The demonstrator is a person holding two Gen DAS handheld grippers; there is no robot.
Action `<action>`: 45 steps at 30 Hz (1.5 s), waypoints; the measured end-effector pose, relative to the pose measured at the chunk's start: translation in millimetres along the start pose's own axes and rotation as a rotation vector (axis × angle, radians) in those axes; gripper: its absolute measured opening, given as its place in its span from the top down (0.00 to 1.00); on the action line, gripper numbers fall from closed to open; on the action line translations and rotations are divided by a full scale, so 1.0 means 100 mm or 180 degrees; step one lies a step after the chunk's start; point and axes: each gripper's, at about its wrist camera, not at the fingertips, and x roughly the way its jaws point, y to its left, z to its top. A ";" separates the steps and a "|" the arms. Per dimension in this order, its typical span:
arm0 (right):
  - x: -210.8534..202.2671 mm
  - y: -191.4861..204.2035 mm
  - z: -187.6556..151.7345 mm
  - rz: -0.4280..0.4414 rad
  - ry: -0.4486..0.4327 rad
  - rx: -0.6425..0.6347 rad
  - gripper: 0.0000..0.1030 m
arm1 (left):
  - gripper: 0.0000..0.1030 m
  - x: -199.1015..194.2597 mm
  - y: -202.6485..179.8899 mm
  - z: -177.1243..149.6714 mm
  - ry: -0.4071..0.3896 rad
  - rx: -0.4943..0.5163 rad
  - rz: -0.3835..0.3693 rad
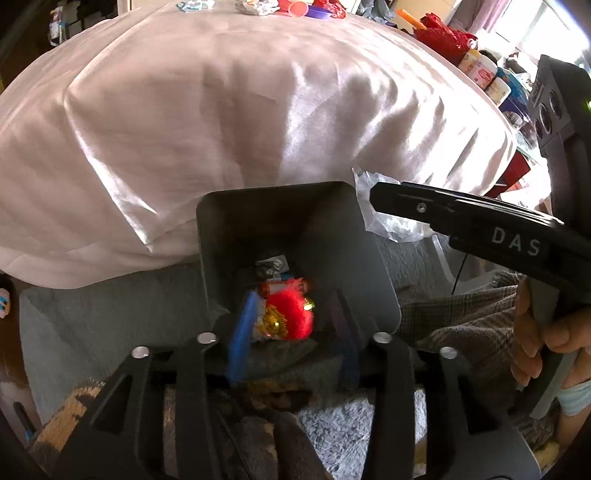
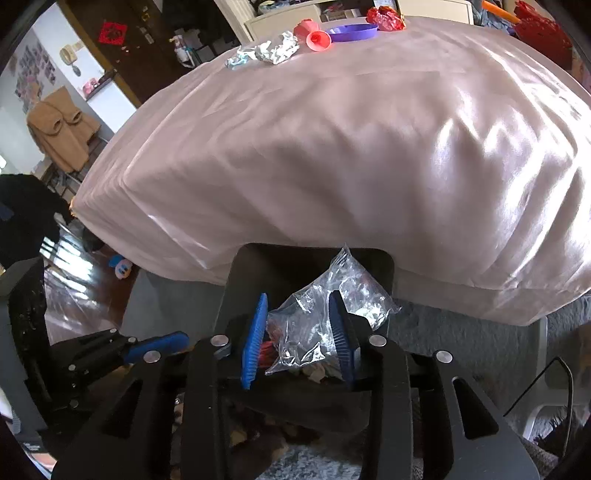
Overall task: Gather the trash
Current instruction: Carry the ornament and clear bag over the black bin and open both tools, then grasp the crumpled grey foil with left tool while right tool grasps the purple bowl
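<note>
Our right gripper point(image 2: 301, 336) pinches a crumpled clear plastic bag point(image 2: 332, 306) over the dark bin point(image 1: 295, 236). Our left gripper point(image 1: 295, 332) hangs spread above that bin, where a red tasselled ornament point(image 1: 290, 317) lies. Foil scraps point(image 2: 269, 51) sit at the table's point(image 2: 351, 147) far edge.

The bin point(image 1: 295, 236) stands on the carpet point(image 1: 92, 317) just before the draped table point(image 1: 221, 129); a tassel ornament point(image 1: 290, 319) lies in it; the plastic bag point(image 2: 325, 314) sits above its opening; foil point(image 2: 273, 50), cups point(image 2: 317, 38) and a plate point(image 2: 352, 31) lie at the table's far edge.
</note>
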 end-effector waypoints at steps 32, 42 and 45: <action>-1.00 -0.55 1.41 -0.0455 -0.0773 0.0230 0.04 | 0.08 -0.89 0.30 1.22 -0.0617 -0.0022 0.0383; -0.37 -0.72 2.21 -0.0543 -0.0631 0.0367 0.04 | 0.08 -0.49 0.42 2.12 -0.0749 -0.0018 0.0431; -0.15 -0.80 2.43 -0.0535 -0.0586 0.0408 0.05 | 0.08 -0.31 0.47 2.35 -0.0768 -0.0032 0.0464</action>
